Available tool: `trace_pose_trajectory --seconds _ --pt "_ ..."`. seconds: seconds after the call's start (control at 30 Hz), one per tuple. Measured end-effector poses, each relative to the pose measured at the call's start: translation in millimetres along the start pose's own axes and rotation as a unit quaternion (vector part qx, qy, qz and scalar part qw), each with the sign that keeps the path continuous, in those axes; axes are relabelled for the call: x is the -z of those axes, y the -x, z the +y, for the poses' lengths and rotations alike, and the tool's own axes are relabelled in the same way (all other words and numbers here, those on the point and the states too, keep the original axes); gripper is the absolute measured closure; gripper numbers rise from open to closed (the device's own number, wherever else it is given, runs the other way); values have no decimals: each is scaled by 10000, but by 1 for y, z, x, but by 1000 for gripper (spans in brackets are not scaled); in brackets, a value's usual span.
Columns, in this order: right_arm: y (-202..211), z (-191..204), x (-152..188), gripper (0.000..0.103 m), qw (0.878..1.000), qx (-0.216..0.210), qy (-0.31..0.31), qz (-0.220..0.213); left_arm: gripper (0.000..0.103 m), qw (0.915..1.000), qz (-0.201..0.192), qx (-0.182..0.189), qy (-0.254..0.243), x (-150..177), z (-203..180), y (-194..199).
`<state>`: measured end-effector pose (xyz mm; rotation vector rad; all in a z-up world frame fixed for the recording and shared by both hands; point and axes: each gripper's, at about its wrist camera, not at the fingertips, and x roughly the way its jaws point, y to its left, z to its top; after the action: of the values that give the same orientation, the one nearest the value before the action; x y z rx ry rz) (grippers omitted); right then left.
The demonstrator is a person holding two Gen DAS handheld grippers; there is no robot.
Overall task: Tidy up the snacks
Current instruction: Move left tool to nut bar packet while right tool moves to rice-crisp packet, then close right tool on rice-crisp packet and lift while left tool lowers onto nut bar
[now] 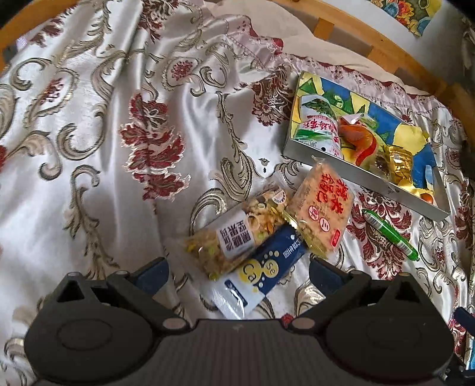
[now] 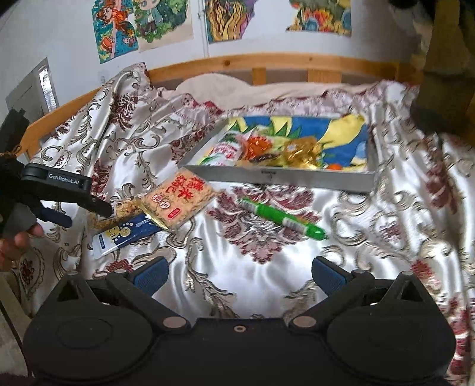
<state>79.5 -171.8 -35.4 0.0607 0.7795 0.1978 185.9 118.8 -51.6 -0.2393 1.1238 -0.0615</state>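
Three loose snacks lie together on the patterned bedspread: a nut bar (image 1: 237,234), a blue sachet (image 1: 267,267) and an orange rice cracker pack (image 1: 322,207). My left gripper (image 1: 237,274) is open, low over the blue sachet, whose white end lies between the fingers. A green stick pack (image 2: 282,218) lies alone ahead of my right gripper (image 2: 239,273), which is open and holds nothing. Behind them the grey-walled tray (image 2: 282,178) holds a white-green packet (image 1: 319,130), an orange wrapped snack (image 1: 359,142) and a gold wrapped one (image 1: 400,163). In the right wrist view the left gripper (image 2: 89,216) hovers by the nut bar (image 2: 124,209).
A wooden bed rail (image 2: 252,63) runs behind the tray, with posters (image 2: 142,26) on the wall above. The satin bedspread (image 1: 118,148) is wrinkled and stretches bare to the left. A person's hand (image 2: 14,243) holds the left gripper at the left edge.
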Motion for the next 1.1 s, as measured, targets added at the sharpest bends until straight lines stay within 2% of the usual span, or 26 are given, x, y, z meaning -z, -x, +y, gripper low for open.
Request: trace_pose_trajectory --seconds 0.17,0.27,0.4,0.53,0.77,0.97,1.03,1.1 --pt "-37 3 -18 1 9991 -101 -162 380 1 9963 471 -643 -311 1 -4 -30" --pt "-60 6 -38 1 9978 -150 -335 559 1 9934 376 -845 -675 5 -12 -31" --pt "-94 13 -71 1 9913 -367 -915 873 1 9908 48 -839 -1061 4 -21 -26" --pt "-122 28 -99 1 9837 -463 -1314 1133 1 9884 259 -1055 -1063 -1 -18 -41" --pt "-179 53 -124 1 9649 -169 -1944 1756 0 9912 265 -896 -937 -5 -12 -43" --pt "-204 68 -117 1 9586 92 -1975 2049 0 9922 250 -835 -893 -6 -9 -45" --pt "-206 64 -110 11 9574 107 -2038 2044 0 9925 250 -822 -866 -6 -7 -46" --pt "-206 53 -102 16 9538 -18 -2258 1983 0 9921 233 -838 -899 -5 -8 -44"
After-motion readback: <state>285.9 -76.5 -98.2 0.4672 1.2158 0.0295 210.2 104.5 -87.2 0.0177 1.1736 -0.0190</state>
